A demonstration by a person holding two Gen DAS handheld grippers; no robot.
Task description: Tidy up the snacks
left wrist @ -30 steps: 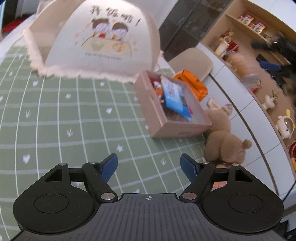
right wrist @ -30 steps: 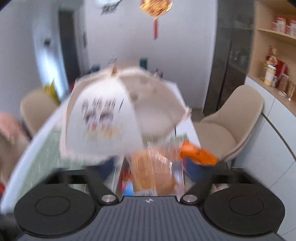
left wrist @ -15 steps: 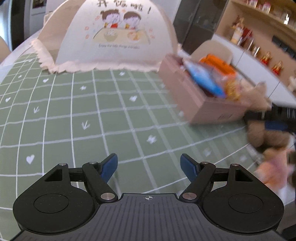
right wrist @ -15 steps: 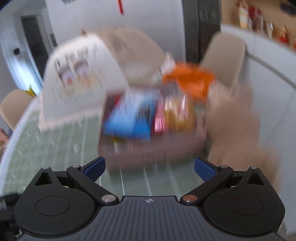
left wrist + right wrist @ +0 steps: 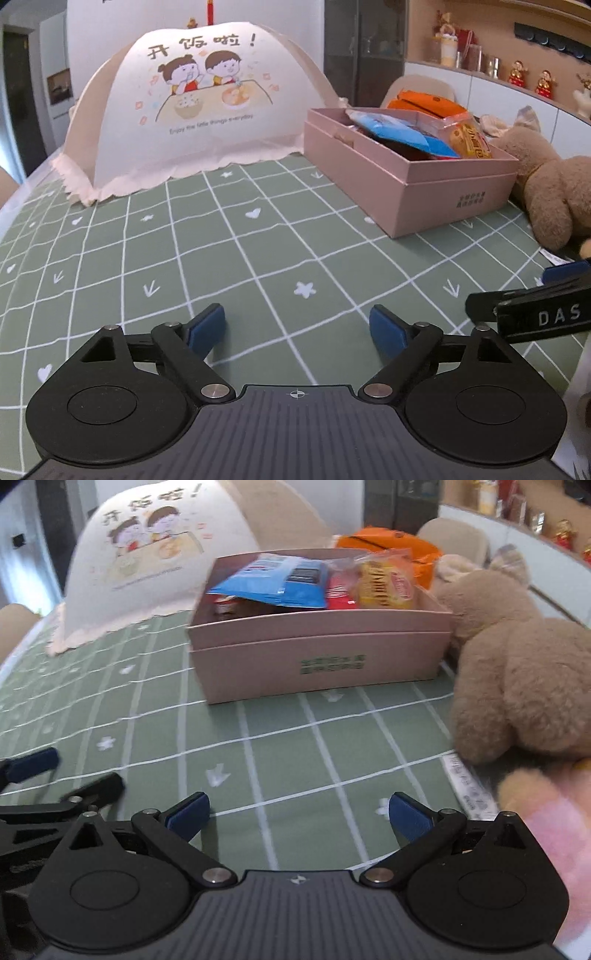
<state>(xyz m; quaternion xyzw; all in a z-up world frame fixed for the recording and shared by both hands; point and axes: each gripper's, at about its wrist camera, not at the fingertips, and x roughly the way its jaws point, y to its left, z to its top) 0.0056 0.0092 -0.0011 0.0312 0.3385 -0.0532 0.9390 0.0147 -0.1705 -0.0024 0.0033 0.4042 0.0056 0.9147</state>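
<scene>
Two grippers are hovering low over a green checked tablecloth [image 5: 258, 258], side by side and both empty, facing a pink box [image 5: 317, 657] of snacks. The left gripper [image 5: 297, 328] is opening its jaws wide with nothing between them; the right gripper [image 5: 298, 812] is also standing wide, its blue pads gripping nothing.

The box is sitting well ahead of both, between a printed food cover [image 5: 199, 99] and a plush toy [image 5: 517, 672] that is touching its right end. Its long axis is running away from the left gripper, with a short end wall facing the right one. A blue packet [image 5: 277, 579] is lying tilted across the top, beside a yellow packet [image 5: 384, 579]; an orange bag [image 5: 391, 546] is resting behind the box.

Judging by this, the sorting appears to be between picks or finishing. Any next pick is calling for a reach forward and up over the box's rim.
</scene>
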